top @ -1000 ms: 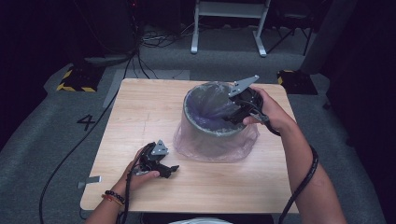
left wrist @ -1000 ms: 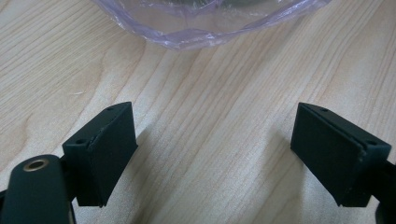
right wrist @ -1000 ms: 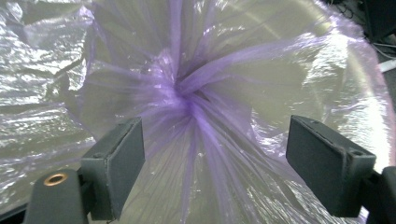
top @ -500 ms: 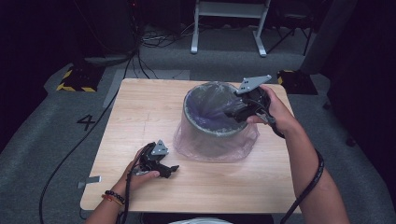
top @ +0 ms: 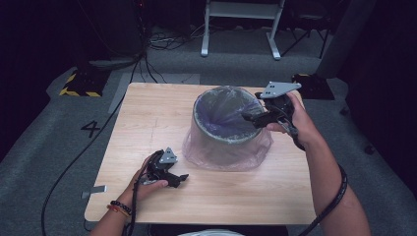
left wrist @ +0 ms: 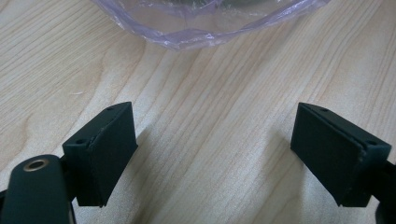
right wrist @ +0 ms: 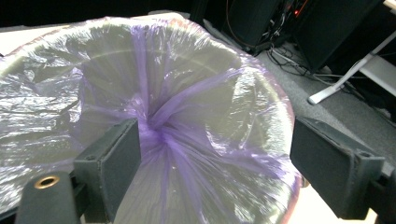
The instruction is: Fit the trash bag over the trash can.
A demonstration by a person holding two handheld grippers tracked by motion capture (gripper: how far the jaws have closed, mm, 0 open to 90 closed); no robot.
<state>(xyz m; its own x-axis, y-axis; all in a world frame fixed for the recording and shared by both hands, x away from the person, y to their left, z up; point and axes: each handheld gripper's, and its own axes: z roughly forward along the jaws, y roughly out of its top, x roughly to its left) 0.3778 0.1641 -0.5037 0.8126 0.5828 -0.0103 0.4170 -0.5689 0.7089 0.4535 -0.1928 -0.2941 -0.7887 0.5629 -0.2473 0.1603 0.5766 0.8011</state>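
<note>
My right gripper (top: 252, 118) has backed off toward the bin's (top: 223, 135) right rim since a second ago. Jaws wide apart, holding nothing, over the purple liner (right wrist: 163, 135). Left gripper (top: 178, 178) unchanged: resting on the surface (top: 147, 118), jaws apart, empty. Bin sits mid-surface.

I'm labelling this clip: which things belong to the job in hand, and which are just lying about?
In the job:
bin
purple liner bag spread over it
right gripper, jaws open at the bin's rim
left gripper, jaws open, low at the table

Lying about:
floor cables
white stand
striped floor block
</note>
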